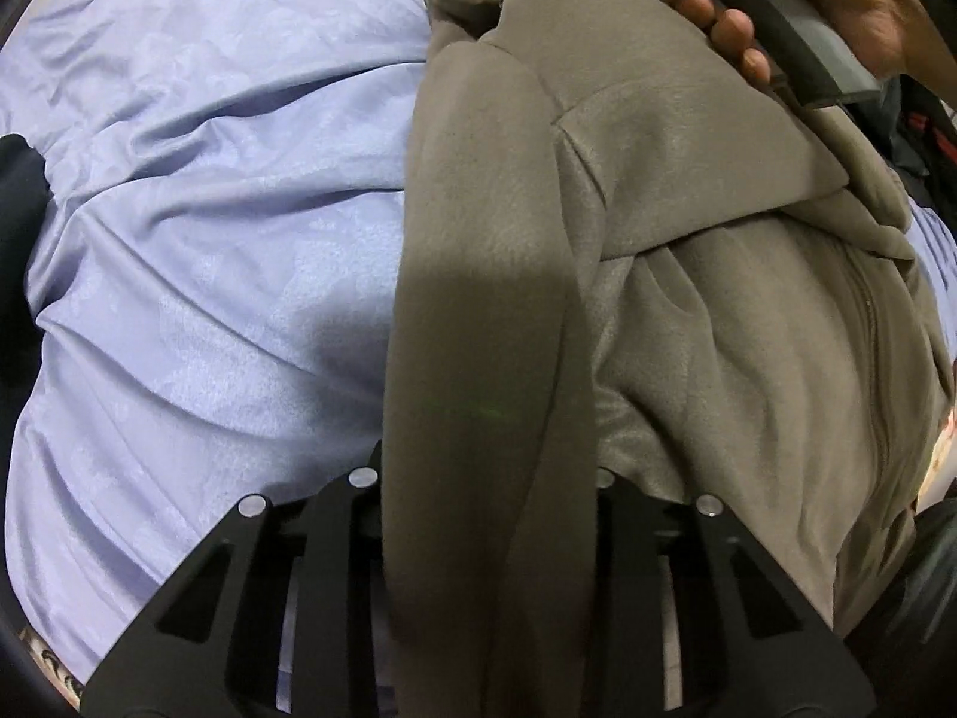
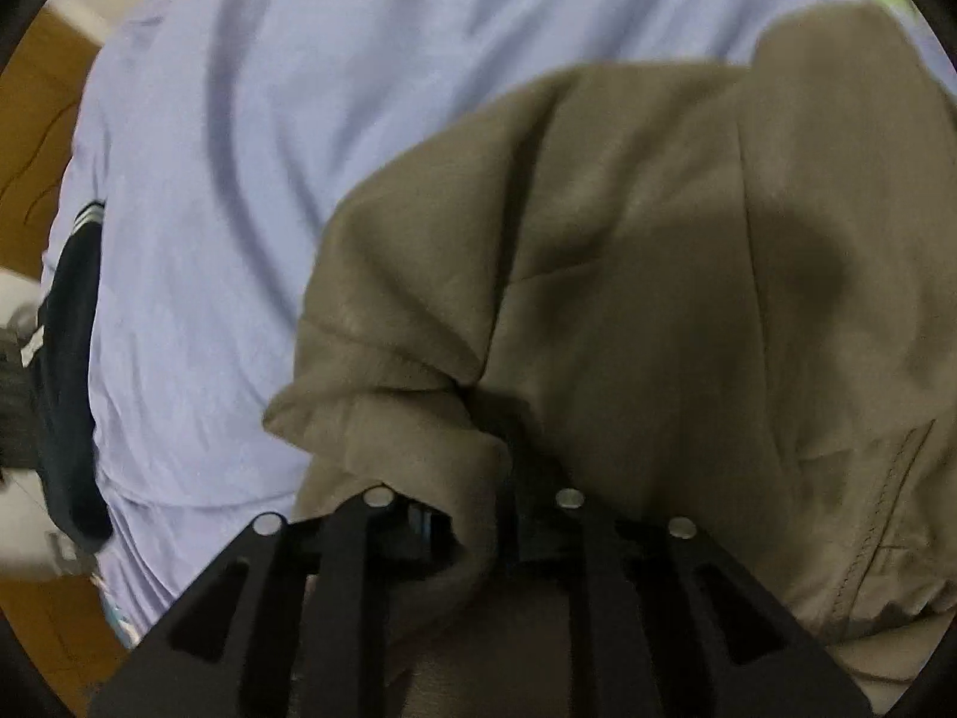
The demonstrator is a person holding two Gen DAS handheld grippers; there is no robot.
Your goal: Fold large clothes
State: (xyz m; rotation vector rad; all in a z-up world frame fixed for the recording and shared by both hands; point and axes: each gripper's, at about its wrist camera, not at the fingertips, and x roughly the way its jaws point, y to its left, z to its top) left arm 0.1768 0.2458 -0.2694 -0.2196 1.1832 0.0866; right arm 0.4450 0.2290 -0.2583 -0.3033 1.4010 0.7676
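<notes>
**Olive jacket gripped at two points for a fold across the bed**

The olive jacket (image 1: 688, 299) lies on the lilac bedsheet (image 1: 209, 209). A fabric fold is pinched in the left claw (image 1: 487, 538), a bunched edge in the right claw (image 2: 472, 514). Both grips should be kept firm and lifted evenly, so that layers are carried over without slipping or creasing.

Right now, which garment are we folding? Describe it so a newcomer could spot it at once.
Start from the pale blue bedsheet that covers nearly the whole surface. On it lies a single olive-brown fleece jacket. Its drab colour, front zipper and soft nap set it apart from the smooth sheet.
</notes>
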